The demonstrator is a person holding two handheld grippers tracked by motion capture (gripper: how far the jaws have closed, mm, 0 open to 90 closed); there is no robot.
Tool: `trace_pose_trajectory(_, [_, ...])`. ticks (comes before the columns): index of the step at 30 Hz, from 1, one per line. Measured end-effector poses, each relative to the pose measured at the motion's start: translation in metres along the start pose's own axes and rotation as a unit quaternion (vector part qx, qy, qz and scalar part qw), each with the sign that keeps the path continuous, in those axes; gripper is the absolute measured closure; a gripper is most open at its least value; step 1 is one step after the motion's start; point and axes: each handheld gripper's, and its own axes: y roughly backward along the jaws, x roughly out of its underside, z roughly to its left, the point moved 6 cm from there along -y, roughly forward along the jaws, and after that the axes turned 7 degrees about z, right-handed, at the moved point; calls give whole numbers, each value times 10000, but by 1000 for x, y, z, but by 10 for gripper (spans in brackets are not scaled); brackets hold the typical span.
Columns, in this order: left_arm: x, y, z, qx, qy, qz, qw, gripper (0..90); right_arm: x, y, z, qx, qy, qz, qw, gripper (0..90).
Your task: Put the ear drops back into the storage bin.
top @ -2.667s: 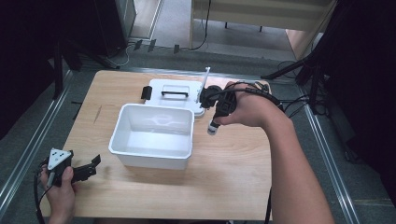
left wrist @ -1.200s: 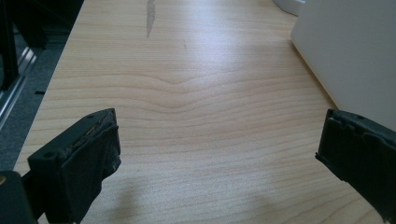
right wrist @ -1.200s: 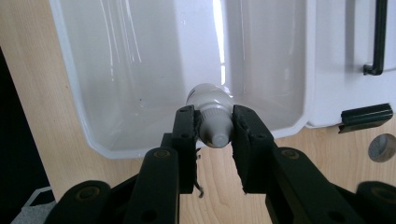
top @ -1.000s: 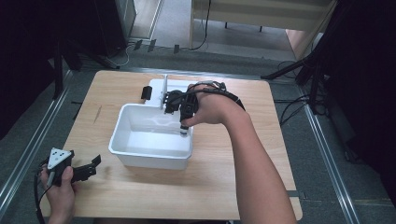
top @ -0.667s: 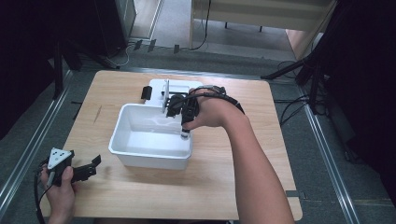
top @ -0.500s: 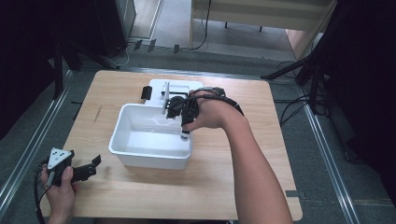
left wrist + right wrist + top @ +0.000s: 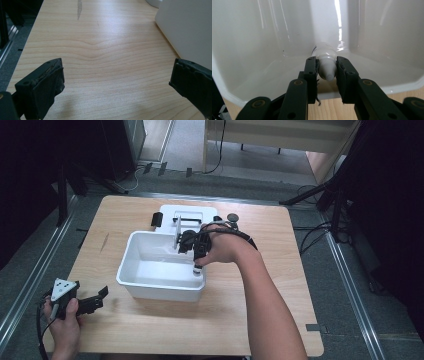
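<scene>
Right tool (image 7: 326,68) clamped on the cap end of a small white tube (image 7: 325,55), jaws pinching it across the neck. Tube's long axis runs straight ahead of the tool, down into the white bin (image 7: 150,251), body close to the bin wall. Left tool (image 7: 97,297) idle, jaws wide apart over bare tabletop (image 7: 100,50), well away from the bin. Release probably drops the tube in.

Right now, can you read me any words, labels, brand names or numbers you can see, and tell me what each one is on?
No text can be read.
White bottle held in the right gripper: a few dark marks near its shoulder, too blurred and small to read.
White bin: plain, no label showing.
White lid behind the bin: no print showing.
Wooden table: grain and a dark streak, no writing.
</scene>
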Motion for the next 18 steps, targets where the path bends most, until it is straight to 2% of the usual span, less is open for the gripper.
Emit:
trace_pose_trajectory(6, [0,0,0,5,1,-2,10000,0,-1,-7,2,-40,-17,70,10000,715])
trace_pose_trajectory(11, [0,0,0,9,1,-1,10000,0,-3,-15,2,7,71,118,9999,713])
trace_pose_trajectory(13, [0,0,0,11,-2,0,10000,0,-4,-20,1,165,175,196,9995,711])
trace_pose_trajectory(18, [0,0,0,20,1,0,10000,0,-5,-28,1,162,153,240,9995,714])
